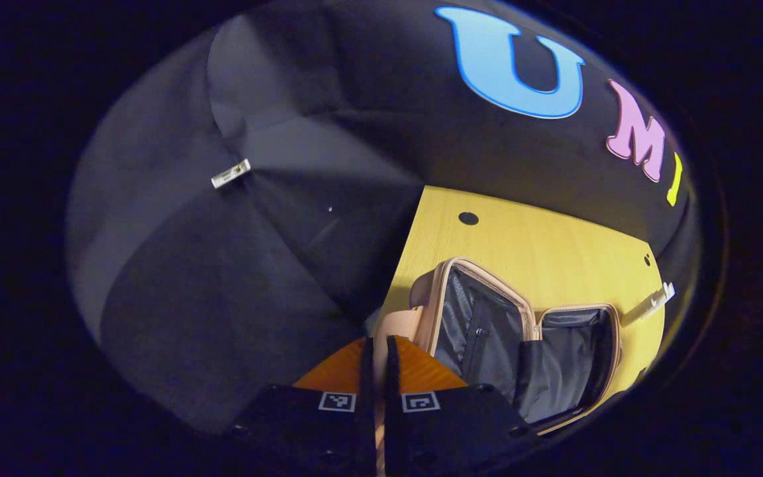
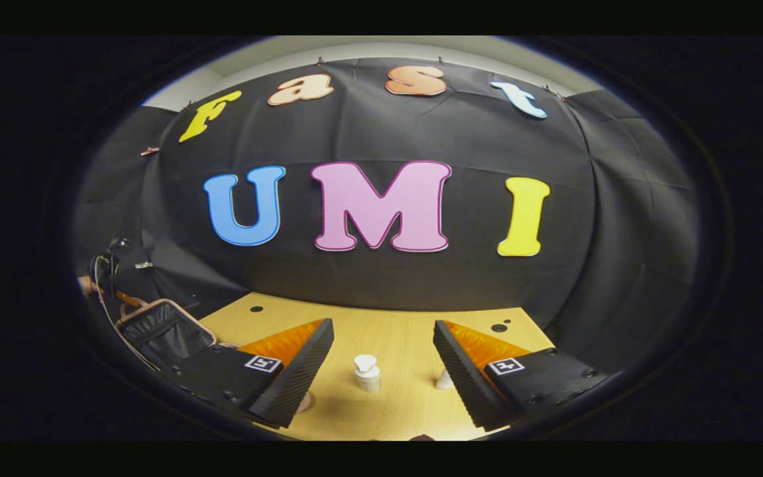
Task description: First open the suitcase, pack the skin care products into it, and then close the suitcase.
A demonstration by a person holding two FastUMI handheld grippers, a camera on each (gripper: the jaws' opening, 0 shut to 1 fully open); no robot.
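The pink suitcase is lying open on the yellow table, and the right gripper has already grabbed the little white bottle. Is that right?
Not quite. The suitcase does lie open on the table, but in the right gripper view the right gripper is open, with the white bottle standing on the table between its fingers, not yet grabbed.

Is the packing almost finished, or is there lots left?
Lots left. The suitcase is already open, and I see nothing packed in it. The right claw is open, facing a white bottle on the table. The left claw is shut, holding nothing. Packing and closing remain.
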